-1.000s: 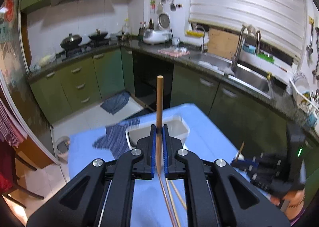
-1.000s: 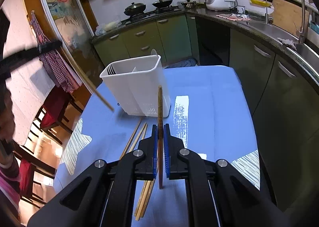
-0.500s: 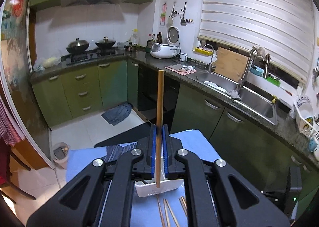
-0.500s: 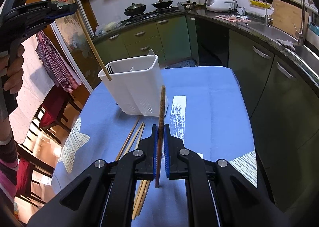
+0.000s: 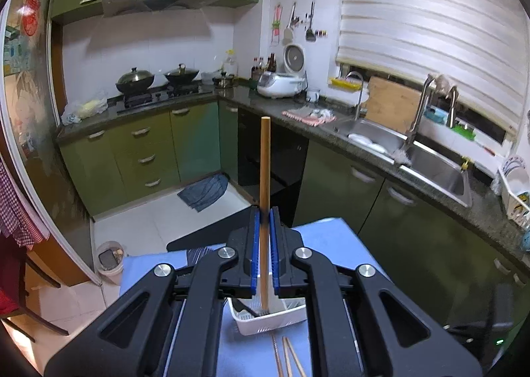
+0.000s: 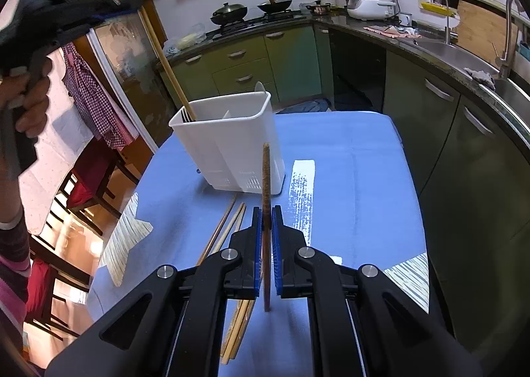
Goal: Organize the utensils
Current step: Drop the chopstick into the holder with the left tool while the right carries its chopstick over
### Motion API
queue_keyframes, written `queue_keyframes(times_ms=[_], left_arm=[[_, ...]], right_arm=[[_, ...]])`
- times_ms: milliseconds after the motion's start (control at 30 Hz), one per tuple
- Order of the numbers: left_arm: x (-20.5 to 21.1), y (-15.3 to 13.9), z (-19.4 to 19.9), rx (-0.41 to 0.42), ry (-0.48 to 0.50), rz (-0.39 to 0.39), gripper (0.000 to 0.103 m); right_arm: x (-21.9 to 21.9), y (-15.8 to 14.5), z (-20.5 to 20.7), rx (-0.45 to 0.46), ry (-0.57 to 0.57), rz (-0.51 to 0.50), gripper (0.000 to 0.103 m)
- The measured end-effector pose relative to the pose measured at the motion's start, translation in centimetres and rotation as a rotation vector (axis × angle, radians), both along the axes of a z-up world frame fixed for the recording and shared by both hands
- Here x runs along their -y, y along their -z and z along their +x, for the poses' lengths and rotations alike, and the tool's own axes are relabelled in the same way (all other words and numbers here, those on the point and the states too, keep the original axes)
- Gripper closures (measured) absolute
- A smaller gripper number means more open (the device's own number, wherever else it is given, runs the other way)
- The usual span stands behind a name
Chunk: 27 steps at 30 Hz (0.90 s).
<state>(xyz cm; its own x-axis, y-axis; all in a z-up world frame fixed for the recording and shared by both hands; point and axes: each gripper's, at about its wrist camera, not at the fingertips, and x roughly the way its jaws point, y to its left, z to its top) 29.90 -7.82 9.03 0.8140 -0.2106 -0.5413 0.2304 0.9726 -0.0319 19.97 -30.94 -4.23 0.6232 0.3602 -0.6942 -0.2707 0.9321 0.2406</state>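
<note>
My left gripper (image 5: 264, 221) is shut on a light wooden chopstick (image 5: 264, 178) and holds it upright; its lower tip sits inside the left compartment of the white utensil holder (image 5: 265, 322). In the right wrist view the left gripper (image 6: 122, 8) is high at the upper left, the chopstick (image 6: 165, 66) slanting down into the holder (image 6: 232, 145). My right gripper (image 6: 266, 221) is shut on a dark wooden chopstick (image 6: 266, 185), held above the blue table in front of the holder.
Several loose chopsticks (image 6: 228, 238) lie on the blue tablecloth (image 6: 347, 162) in front of the holder, left of my right gripper. Chairs (image 6: 82, 191) stand at the table's left. Green kitchen cabinets and a counter with a sink (image 5: 430, 165) lie beyond.
My left gripper has risen and tipped over the holder, lowering its chopstick's tip into the left compartment. My right gripper has held almost still with its chopstick.
</note>
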Motion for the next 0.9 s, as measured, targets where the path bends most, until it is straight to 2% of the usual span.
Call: queue_keyframes(times_ms=[133, 333, 433, 633, 800, 900], left_arm=[[-0.1, 2.9, 1.0, -0.061, -0.004, 0.037, 0.097], [-1.1, 7.2, 0.9, -0.151, 0.005, 0.042, 0.084], [-2.2, 7.4, -0.1, -0.144, 0.003, 0.032, 0.071], [-4.6, 6.2, -3.0, -0.100, -0.006, 0.025, 0.070], [-5.5, 6.2, -4.5, -0.111, 0.002, 0.028, 0.070], [-5.8, 6.7, -5.1, -0.120, 0.009, 0.039, 0.070]], right_arm=[[0.3, -2.4, 0.0, 0.047, 0.000, 0.013, 0.096], [-0.2, -7.6, 1.2, 0.148, 0.000, 0.047, 0.096], [-0.5, -10.3, 2.0, 0.202, 0.003, 0.075, 0.096], [-2.0, -14.9, 5.5, 0.307, 0.054, 0.111, 0.096], [-3.2, -15.7, 9.5, 0.319, 0.105, 0.099, 0.096], [-4.2, -13.9, 11.6, 0.271, 0.113, 0.060, 0.096]])
